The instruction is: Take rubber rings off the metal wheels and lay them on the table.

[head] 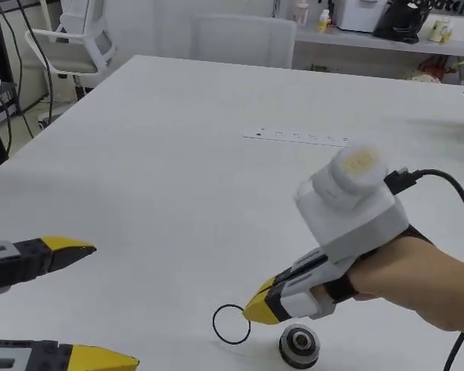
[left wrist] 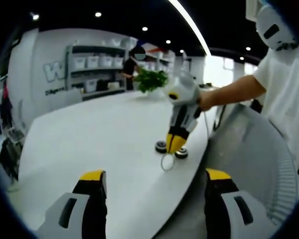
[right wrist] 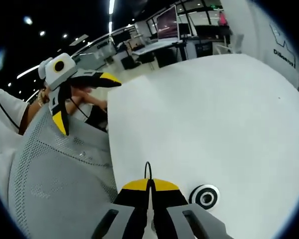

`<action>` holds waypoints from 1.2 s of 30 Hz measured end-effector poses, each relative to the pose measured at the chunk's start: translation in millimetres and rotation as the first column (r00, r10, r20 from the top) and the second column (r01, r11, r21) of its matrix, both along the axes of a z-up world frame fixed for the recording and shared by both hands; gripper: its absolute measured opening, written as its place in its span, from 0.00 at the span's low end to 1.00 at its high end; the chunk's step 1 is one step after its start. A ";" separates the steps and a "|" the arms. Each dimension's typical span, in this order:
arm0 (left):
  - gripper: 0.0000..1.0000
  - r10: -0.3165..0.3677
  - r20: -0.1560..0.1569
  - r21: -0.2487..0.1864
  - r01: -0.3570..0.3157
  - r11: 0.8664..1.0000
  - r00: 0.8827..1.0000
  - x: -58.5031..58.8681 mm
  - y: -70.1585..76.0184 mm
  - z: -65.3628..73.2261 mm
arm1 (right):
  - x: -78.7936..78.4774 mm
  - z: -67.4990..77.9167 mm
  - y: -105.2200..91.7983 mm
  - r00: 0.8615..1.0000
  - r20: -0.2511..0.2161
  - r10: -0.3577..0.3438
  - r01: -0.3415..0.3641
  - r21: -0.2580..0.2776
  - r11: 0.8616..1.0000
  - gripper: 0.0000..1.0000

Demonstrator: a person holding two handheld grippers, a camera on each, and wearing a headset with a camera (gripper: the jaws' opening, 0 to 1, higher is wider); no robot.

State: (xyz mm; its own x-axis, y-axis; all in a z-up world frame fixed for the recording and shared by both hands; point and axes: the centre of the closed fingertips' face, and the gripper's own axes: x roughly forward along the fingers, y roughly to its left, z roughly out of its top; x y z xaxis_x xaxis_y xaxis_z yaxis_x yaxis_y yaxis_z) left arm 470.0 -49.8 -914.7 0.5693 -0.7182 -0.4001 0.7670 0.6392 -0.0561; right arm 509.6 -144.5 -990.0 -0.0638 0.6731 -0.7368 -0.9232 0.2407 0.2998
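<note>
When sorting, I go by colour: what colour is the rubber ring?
The rubber ring is black; head view shows it best.

The white table [head: 178, 154] is mostly bare. Close to its near edge a thin black rubber ring [head: 216, 323] lies flat, with a metal wheel [head: 299, 345] just beside it. The left gripper view shows a second wheel [left wrist: 161, 147] close by. A flat white power strip [head: 298, 137] lies well apart, toward the far edge.

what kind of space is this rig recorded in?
Probably an open-plan office or lab: a big white table, a mesh office chair, and wall shelving with storage bins.
</note>
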 end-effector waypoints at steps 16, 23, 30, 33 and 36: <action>0.82 -0.010 0.000 -0.001 0.010 1.000 1.000 -1.3 -5.0 0.7 | 5.1 -23.9 -3.0 0.999 0.039 0.017 -0.013 -0.099 0.995 0.07; 0.82 -0.022 0.001 -0.015 0.022 1.000 1.000 -1.0 -10.3 1.2 | 9.4 -18.0 -16.3 0.998 0.056 0.003 0.003 -0.100 0.995 0.11; 0.82 -0.046 -0.004 -0.011 0.045 0.999 0.999 0.2 -14.7 -0.4 | 10.5 -1.1 -32.5 0.995 0.102 0.002 0.007 -0.083 0.997 0.10; 0.82 -0.053 -0.002 -0.008 0.053 0.999 0.999 1.4 -15.6 -0.2 | 9.2 7.0 -41.3 0.995 0.104 -0.012 0.018 -0.057 0.998 0.11; 0.82 -0.061 0.002 -0.011 0.061 0.998 0.998 2.7 -17.4 1.2 | 5.1 22.2 -49.4 0.995 0.095 -0.037 0.035 0.020 0.999 0.14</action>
State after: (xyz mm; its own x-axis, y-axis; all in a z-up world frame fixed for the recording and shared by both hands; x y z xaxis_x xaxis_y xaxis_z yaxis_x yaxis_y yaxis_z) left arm 472.7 -67.2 -913.5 0.5248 -0.7560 -0.3912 0.8046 0.5906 -0.0619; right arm 514.7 -193.9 -967.8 0.0306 0.6874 -0.7256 -0.9386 0.2694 0.2156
